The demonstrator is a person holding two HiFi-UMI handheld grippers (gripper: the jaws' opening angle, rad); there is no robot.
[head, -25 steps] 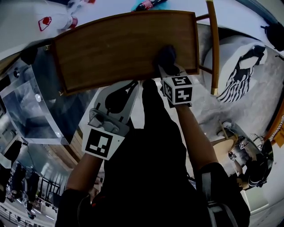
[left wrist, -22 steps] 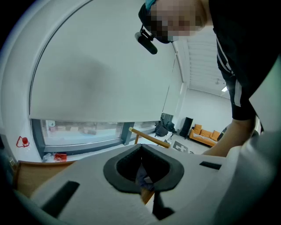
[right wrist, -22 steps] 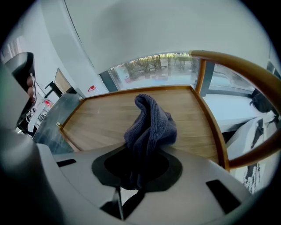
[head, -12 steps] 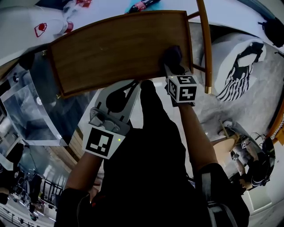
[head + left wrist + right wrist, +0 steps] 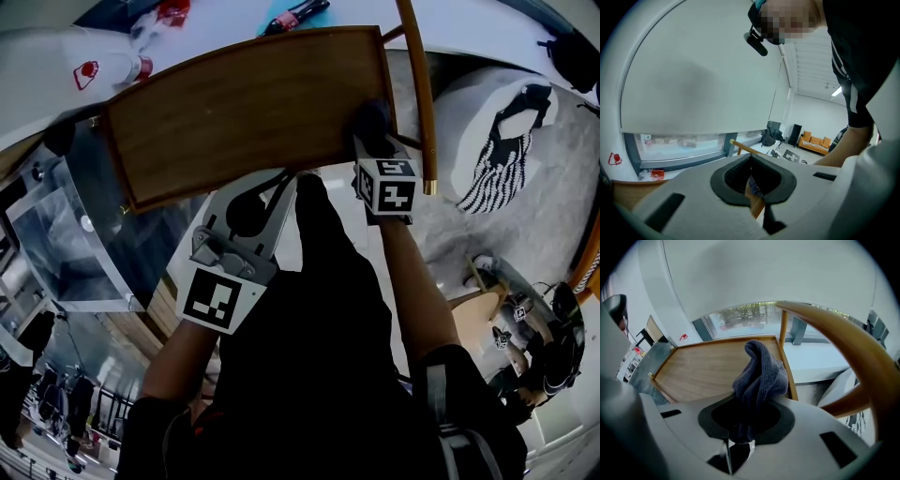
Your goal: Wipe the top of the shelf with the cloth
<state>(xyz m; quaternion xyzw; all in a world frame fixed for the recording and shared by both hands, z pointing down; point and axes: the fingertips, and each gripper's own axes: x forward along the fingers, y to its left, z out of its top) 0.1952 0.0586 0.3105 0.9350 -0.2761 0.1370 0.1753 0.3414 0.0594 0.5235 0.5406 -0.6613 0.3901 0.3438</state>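
Cloth (image 5: 368,117) on shelf top (image 5: 234,108), near right corner, pinched in right gripper (image 5: 372,142) fingers. Left gripper (image 5: 274,183) left of that, just before shelf's near edge, not over the top. Rail (image 5: 417,94) runs close along shelf's right side. Bottle (image 5: 295,16) lying behind far edge. Glass panel (image 5: 56,234) off to shelf's left, lower down.

My head view looks steeply down on the shelf (image 5: 244,112) from overhead, well above it. The right gripper view sits low and close near the shelf's right end, facing along its top toward the window (image 5: 750,315); these two share the wooden top. The left gripper view tilts upward, off toward the room.
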